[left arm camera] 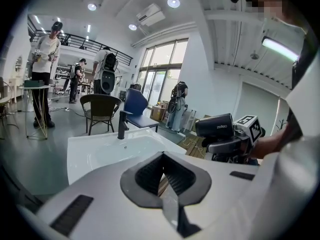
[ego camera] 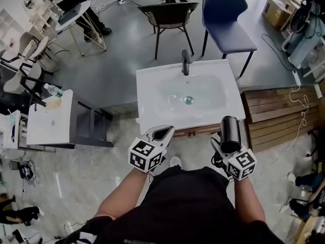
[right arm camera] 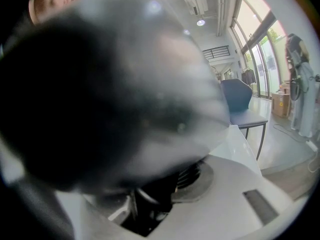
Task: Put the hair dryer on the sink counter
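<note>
My right gripper is shut on a black hair dryer. It holds the dryer upright by its lower part, just in front of the near right corner of the white sink counter. In the right gripper view the dryer's barrel is a dark blur over most of the picture, with its handle between the jaws. My left gripper is shut with nothing in it, at the counter's near edge. From the left gripper view the hair dryer shows at the right, level with the basin.
A black faucet stands at the back of the basin. Behind the sink are a wicker chair and a blue chair. Wooden decking lies to the right. A white side table and a dark shelf unit stand at the left.
</note>
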Demonstrator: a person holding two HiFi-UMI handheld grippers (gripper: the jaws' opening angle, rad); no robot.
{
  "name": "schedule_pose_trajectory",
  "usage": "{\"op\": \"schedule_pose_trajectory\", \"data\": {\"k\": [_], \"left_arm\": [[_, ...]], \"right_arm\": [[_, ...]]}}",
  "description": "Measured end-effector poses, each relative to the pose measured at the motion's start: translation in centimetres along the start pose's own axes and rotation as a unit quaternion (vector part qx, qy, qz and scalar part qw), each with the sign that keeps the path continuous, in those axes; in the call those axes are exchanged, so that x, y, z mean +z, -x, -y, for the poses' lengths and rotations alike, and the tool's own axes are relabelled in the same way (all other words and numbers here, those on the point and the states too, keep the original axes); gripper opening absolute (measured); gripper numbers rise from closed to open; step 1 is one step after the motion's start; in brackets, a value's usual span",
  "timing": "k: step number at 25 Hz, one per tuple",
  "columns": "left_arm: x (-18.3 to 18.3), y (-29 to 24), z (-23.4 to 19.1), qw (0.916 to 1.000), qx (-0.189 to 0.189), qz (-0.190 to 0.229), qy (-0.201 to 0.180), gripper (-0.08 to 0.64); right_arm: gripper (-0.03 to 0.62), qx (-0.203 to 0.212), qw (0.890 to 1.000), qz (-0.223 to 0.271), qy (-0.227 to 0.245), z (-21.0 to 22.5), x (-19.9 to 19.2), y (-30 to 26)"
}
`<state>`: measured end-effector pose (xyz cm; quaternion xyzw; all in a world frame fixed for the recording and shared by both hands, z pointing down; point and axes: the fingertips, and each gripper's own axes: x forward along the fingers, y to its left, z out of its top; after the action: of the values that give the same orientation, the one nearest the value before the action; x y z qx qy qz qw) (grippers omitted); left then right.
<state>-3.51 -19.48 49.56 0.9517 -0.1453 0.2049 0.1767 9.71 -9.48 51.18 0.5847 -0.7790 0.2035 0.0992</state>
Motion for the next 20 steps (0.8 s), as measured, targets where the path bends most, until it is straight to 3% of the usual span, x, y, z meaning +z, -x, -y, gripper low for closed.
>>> {"op": "schedule_pose_trajectory", "data": {"k": [9, 15, 20], "left_arm": [[0.4, -1.0, -2.4, 0.9999, -0.01, -0.003, 0.008, 0.0], [1.5, -2.6, -3.4, 0.9999, 0.004, 0.001, 0.014, 0.0], [2.6, -4.5, -4.6, 0.9987, 0.04, 0.004, 0.031, 0.0]], "right_arm": [[0.137, -0.017, 1.0, -0.007, 0.023, 1.9, 2.3, -1.6], [0.137, -0.009, 0.999, -0.01, 0.039, 4.7, 3.6, -2.6], [0.137, 0.017, 0.998, -0.023, 0.054, 8.5, 4.7, -4.6]]}}
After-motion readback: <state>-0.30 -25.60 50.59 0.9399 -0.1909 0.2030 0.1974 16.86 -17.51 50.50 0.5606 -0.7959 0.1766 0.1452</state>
